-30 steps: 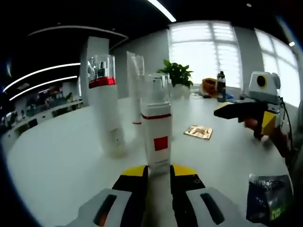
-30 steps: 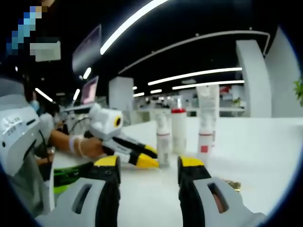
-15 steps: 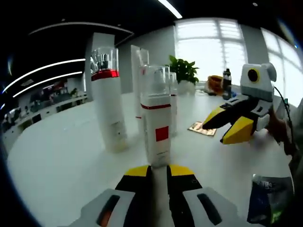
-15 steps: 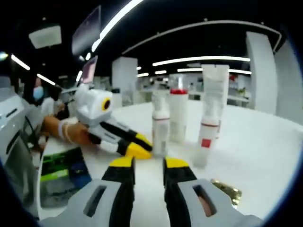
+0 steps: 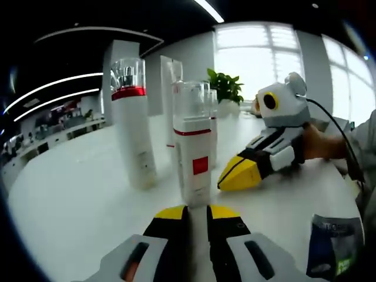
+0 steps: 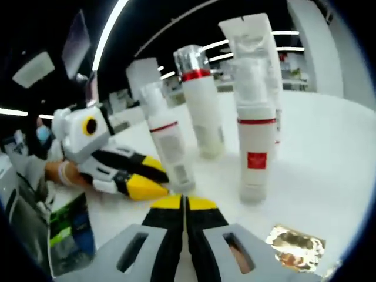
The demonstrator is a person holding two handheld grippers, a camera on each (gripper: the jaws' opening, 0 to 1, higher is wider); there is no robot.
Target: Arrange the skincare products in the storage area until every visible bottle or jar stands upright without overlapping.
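Several white skincare containers stand upright on the white table (image 5: 76,200). A pump bottle (image 5: 192,147) with a red band and red square stands just beyond my left gripper (image 5: 198,214), whose jaws are nearly together with nothing between them. A tall red-banded bottle (image 5: 132,123) is to its left, with a tube (image 5: 169,100) behind. My right gripper (image 5: 238,176), held in a hand, points its shut yellow tips at that pump bottle's base. In the right gripper view my right gripper (image 6: 185,202) is shut, facing a second red-square bottle (image 6: 255,147), the tube (image 6: 249,53), the tall bottle (image 6: 200,106) and the pump bottle (image 6: 167,147). The left gripper (image 6: 147,182) lies at the pump bottle's foot.
A dark packet (image 5: 333,247) lies at the near right of the left gripper view; in the right gripper view it is the green-and-blue packet (image 6: 69,235). A gold foil sachet (image 6: 294,247) lies flat on the table. A potted plant (image 5: 226,91) stands far back by the windows.
My right gripper has shut and moved in close to the bottles, low beside the pump bottle. My left gripper's jaws have narrowed since one second ago. The bottles stand as before.
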